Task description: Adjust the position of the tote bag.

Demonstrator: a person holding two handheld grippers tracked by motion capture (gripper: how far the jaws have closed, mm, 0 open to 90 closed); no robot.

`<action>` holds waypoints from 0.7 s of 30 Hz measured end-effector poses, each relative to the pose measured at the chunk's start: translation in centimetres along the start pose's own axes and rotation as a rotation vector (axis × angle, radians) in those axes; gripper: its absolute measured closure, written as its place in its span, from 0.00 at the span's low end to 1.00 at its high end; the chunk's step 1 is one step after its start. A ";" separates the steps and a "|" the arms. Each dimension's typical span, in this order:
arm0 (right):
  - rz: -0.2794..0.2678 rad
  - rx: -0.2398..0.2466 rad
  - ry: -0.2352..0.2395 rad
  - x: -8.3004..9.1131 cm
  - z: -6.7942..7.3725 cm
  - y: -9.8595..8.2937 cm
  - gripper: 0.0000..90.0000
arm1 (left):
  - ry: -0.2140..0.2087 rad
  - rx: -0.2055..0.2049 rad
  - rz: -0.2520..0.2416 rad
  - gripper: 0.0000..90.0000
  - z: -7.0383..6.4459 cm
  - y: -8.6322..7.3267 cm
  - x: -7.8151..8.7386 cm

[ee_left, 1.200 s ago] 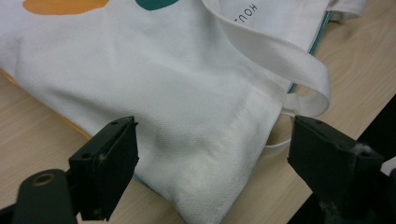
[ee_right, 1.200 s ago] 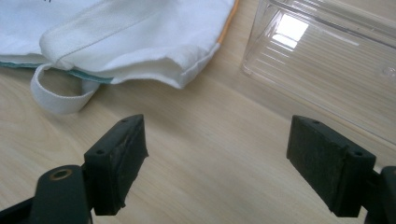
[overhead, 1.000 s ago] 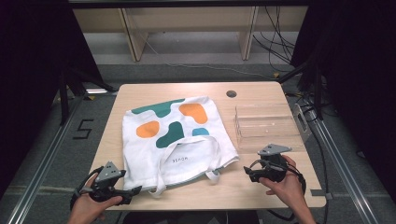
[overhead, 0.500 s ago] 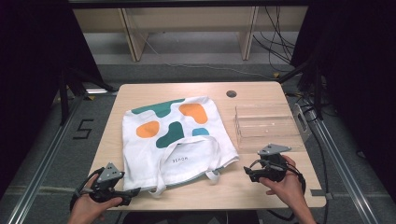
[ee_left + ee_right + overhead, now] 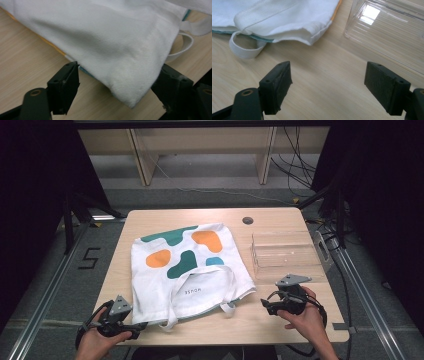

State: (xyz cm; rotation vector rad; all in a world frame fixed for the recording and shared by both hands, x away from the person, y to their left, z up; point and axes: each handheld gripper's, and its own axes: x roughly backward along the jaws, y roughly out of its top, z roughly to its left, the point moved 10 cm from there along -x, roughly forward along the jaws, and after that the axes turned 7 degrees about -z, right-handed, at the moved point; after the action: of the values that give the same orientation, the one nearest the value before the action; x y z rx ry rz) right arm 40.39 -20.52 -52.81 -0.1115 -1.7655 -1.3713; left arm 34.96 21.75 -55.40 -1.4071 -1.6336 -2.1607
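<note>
Left gripper [image 5: 141,324], lower left, jaws apart around the tote bag [image 5: 187,265] corner; right gripper [image 5: 266,305], lower right, jaws apart over bare table [image 5: 280,330].

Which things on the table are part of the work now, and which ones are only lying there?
Part of the work:
- tote bag, its corner between the open jaws of the left hand-held gripper
- right hand-held gripper, open, over bare wood near the bag's other corner

Only lying there:
- clear plastic box
- dark round hole in the table
</note>
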 end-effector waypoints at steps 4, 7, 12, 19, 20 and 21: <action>0.014 -0.002 0.003 0.0 0.2 0.0 0.25 | 0.012 -0.002 -0.003 0.34 0.3 0.1 -0.1; 0.002 0.028 0.005 -0.1 0.2 0.1 0.26 | 0.021 -0.024 -0.033 0.75 0.8 0.7 0.5; 0.006 0.057 0.017 -0.9 0.9 0.6 0.29 | -0.010 -0.004 -0.070 0.86 1.4 1.3 1.0; 0.031 0.116 0.004 -3.1 1.1 1.4 0.35 | -0.015 0.015 -0.092 0.87 2.0 1.8 1.4; 0.033 0.128 0.009 -3.7 1.3 1.7 0.38 | -0.015 0.031 -0.103 0.87 2.1 1.9 1.4; 0.033 0.128 0.009 -3.7 1.3 1.7 0.38 | -0.015 0.031 -0.103 0.87 2.1 1.9 1.4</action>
State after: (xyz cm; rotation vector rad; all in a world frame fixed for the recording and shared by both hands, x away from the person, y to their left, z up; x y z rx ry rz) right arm 42.83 -17.28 -54.05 -0.0646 -1.8305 -1.2301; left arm 36.48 23.25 -53.05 -1.3630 -1.7744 -2.1733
